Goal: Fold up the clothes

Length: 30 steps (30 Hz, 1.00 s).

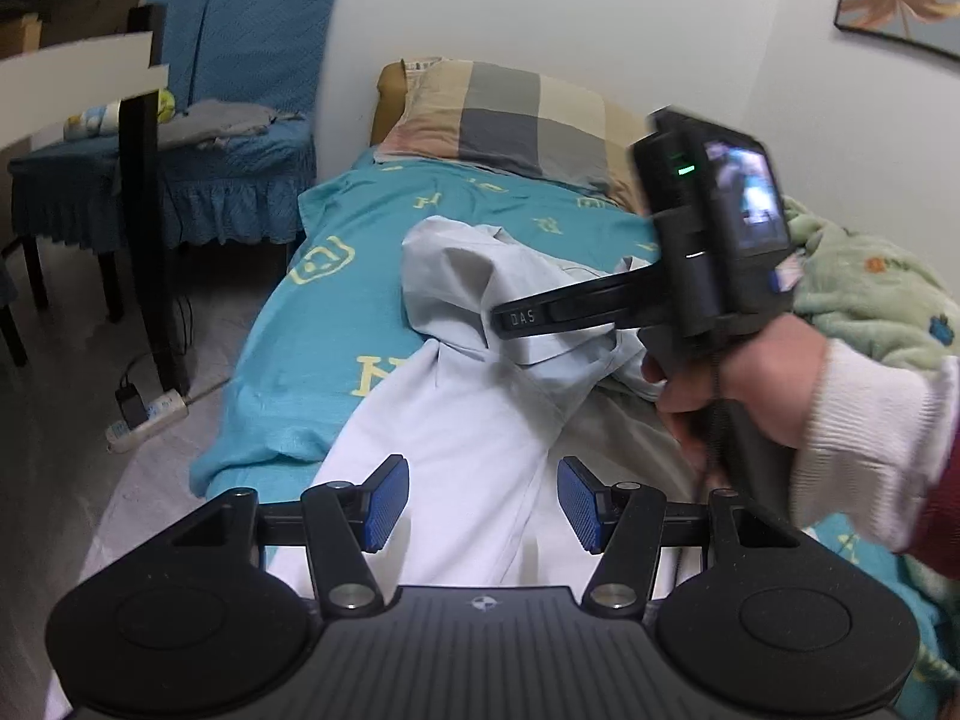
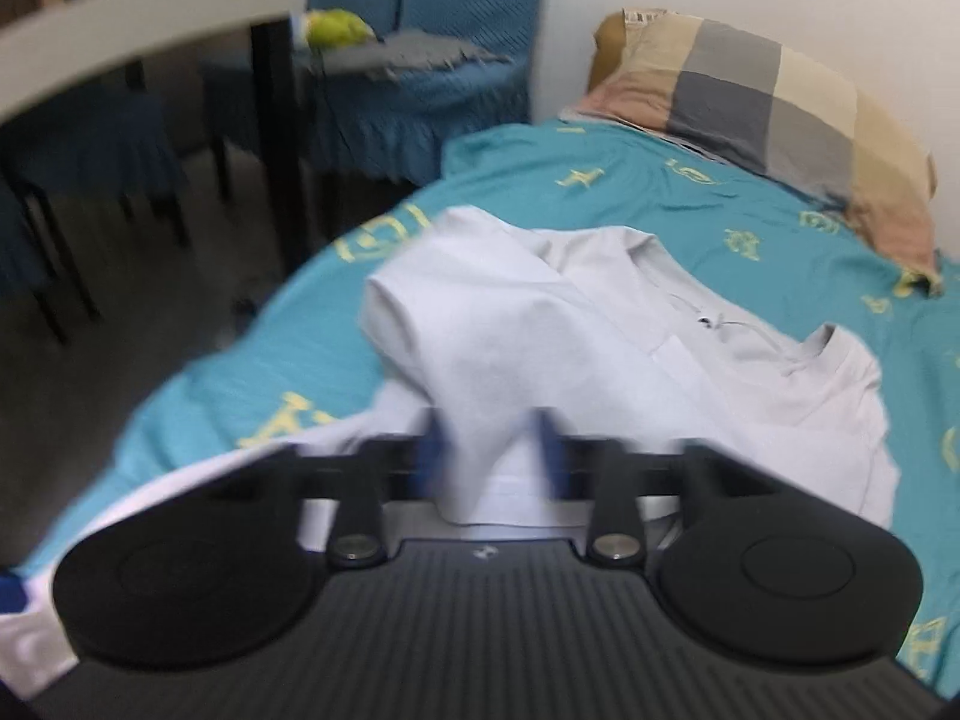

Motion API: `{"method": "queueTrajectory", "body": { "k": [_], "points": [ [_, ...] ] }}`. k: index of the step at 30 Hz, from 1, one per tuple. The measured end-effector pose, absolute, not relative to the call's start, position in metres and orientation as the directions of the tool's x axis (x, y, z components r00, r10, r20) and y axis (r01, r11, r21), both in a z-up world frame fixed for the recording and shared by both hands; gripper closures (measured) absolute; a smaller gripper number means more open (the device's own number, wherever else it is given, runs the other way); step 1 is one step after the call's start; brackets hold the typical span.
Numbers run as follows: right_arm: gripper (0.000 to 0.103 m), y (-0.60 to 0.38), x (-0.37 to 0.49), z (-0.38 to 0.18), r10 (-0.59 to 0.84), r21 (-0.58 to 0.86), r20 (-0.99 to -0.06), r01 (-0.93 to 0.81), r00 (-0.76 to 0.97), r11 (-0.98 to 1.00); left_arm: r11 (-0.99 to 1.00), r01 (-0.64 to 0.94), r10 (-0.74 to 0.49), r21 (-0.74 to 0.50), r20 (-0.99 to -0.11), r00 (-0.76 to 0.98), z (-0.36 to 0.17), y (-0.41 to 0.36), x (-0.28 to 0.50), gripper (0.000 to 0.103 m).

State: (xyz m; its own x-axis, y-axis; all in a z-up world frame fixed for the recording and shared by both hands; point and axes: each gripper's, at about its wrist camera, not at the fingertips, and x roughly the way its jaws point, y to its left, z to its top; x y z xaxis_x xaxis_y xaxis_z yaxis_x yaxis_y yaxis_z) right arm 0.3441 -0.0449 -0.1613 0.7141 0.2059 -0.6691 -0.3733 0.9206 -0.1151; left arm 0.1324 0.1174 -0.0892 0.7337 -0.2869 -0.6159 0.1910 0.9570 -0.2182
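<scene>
Pale grey shirt (image 2: pixel 540 324) bunched mid-bed on the teal sheet (image 2: pixel 690 204), right gripper (image 2: pixel 489 456) grasping a raised fold of it, left gripper (image 1: pixel 483 504) released above the lower hem, checked pillow (image 1: pixel 510 114) at the wall end, bed's left edge dropping to bare floor (image 1: pixel 78 480), blue-covered chair (image 1: pixel 240 120) close beside it.

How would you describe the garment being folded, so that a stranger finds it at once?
Look at the bed with the teal sheet and checked pillow. In its middle lies a pale grey-white T-shirt, one side lifted. It is the only plain, unprinted cloth there.
</scene>
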Motion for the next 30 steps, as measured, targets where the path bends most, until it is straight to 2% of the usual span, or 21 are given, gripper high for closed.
{"method": "queueTrajectory", "body": {
  "k": [5,8,12,16,20,25,27,28,29,30],
  "points": [
    [0.100,-0.070,0.371,-0.133,0.164,-0.046,-0.578,-0.233,0.799,0.971,0.948,0.189,-0.309,-0.256,-0.595,0.742,-0.085,0.121,0.128,0.045],
    [0.100,-0.091,0.407,-0.119,0.126,0.014,-0.569,-0.143,0.813,0.990,0.943,0.195,-0.322,-0.270,-0.589,0.741,-0.085,0.119,0.128,0.045],
    [0.100,-0.120,0.461,-0.129,0.068,0.086,-0.622,-0.019,0.780,0.996,0.945,0.197,-0.319,-0.261,-0.605,0.729,-0.091,0.115,0.133,0.045],
    [0.099,-0.135,0.488,-0.169,0.035,0.083,-0.699,0.032,0.714,0.996,0.948,0.186,-0.310,-0.256,-0.625,0.716,-0.100,0.115,0.138,0.045],
    [0.097,-0.146,0.483,-0.191,0.093,0.168,-0.704,0.038,0.704,0.985,0.951,0.177,-0.301,-0.252,-0.639,0.708,-0.107,0.115,0.145,0.045],
    [0.095,-0.163,0.451,-0.167,0.209,0.317,-0.668,0.019,0.714,0.948,0.949,0.171,-0.305,-0.264,-0.644,0.701,-0.111,0.119,0.152,0.045],
    [0.092,-0.169,0.423,-0.149,0.241,0.340,-0.653,-0.006,0.718,0.940,0.949,0.174,-0.307,-0.262,-0.646,0.699,-0.110,0.118,0.152,0.045],
    [0.085,-0.173,0.406,-0.140,0.253,0.345,-0.652,-0.016,0.715,0.938,0.949,0.178,-0.308,-0.259,-0.647,0.698,-0.109,0.117,0.151,0.045],
    [0.072,-0.177,0.385,-0.132,0.255,0.349,-0.646,-0.020,0.719,0.937,0.949,0.182,-0.309,-0.257,-0.644,0.700,-0.107,0.117,0.147,0.045],
    [0.065,-0.181,0.365,-0.123,0.258,0.352,-0.641,-0.023,0.723,0.936,0.949,0.187,-0.310,-0.254,-0.641,0.702,-0.104,0.116,0.144,0.045]
  ]
}}
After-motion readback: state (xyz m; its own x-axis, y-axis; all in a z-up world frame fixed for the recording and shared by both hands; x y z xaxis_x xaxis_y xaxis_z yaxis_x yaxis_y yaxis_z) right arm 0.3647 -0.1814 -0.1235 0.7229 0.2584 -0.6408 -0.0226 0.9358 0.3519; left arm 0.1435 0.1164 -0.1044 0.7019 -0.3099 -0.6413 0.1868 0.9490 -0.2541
